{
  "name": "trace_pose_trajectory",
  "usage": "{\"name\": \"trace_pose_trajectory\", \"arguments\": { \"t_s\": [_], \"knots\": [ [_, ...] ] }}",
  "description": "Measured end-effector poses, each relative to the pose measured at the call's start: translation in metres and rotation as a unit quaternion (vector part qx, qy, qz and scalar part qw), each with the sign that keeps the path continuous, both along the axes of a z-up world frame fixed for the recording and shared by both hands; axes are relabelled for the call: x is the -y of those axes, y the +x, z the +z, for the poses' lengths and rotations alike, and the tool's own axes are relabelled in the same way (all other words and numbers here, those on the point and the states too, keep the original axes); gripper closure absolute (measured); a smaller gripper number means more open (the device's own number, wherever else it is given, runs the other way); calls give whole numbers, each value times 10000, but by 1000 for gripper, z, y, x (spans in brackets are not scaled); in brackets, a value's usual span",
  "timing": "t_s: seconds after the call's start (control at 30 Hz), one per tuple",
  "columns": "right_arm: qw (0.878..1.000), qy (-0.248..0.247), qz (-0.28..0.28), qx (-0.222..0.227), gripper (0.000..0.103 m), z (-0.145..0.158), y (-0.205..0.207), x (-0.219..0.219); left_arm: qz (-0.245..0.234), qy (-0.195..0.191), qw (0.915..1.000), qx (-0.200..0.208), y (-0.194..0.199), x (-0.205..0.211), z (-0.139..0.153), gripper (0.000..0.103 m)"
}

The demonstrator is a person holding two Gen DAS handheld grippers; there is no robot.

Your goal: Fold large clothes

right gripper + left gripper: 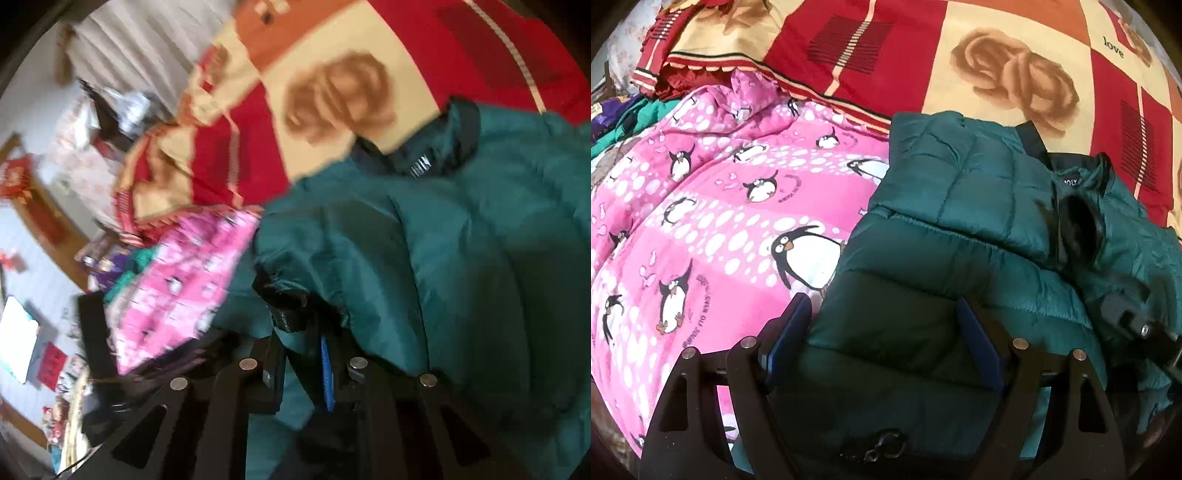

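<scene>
A dark green puffer jacket [960, 221] lies partly folded on the bed, its collar and label toward the upper right. My left gripper [886, 332] stands open, its blue pads [792, 332] wide apart astride the jacket's near edge. I cannot see them press on the fabric. My right gripper [299, 336] is shut on a fold of the jacket [461, 258] near a black cuff [284, 299]. The right wrist view is blurred by motion. In the left wrist view the right gripper [1126, 314] shows over the jacket's right side.
A pink penguin-print blanket [720, 206] lies bunched to the left of the jacket. Under both is a red and cream rose-pattern bedspread [1015, 70]. Other clothes [613, 122] sit at the far left. Blurred floor clutter [44, 332] shows beyond the bed's edge.
</scene>
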State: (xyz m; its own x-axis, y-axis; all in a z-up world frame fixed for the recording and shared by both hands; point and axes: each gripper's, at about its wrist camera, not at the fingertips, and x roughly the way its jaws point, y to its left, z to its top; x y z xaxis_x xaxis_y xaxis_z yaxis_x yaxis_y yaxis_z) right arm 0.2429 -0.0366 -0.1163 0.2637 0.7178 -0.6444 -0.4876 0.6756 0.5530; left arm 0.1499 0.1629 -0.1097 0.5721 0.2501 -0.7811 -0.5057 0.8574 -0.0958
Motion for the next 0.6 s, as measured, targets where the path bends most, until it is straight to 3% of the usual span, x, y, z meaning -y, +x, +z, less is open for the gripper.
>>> {"name": "trace_pose_trajectory", "arguments": {
  "t_s": [0.03, 0.1, 0.17, 0.33, 0.5, 0.6],
  "knots": [
    [9999, -47, -11, -142, 87, -2, -1, 1, 5, -4, 10000, -21, 0, 0, -1, 21],
    [9994, 15, 165, -314, 69, -2, -5, 6, 5, -2, 10000, -59, 3, 0, -4, 19],
    [9993, -17, 275, -257, 62, 3, -15, 14, -16, -47, 10000, -77, 4, -1, -6, 16],
    [9996, -210, 199, 0, 58, 25, -61, 54, -70, -100, 9999, 25, 2, -1, -4, 16],
    [9890, -1308, -558, 417, 57, 33, -99, 104, -124, -250, 9987, 418, -2, 12, 20, 15],
    [9806, -1492, -1086, 661, 57, 31, -115, 138, 11, -573, 9965, 603, 3, 15, 30, 11]
  ]
}}
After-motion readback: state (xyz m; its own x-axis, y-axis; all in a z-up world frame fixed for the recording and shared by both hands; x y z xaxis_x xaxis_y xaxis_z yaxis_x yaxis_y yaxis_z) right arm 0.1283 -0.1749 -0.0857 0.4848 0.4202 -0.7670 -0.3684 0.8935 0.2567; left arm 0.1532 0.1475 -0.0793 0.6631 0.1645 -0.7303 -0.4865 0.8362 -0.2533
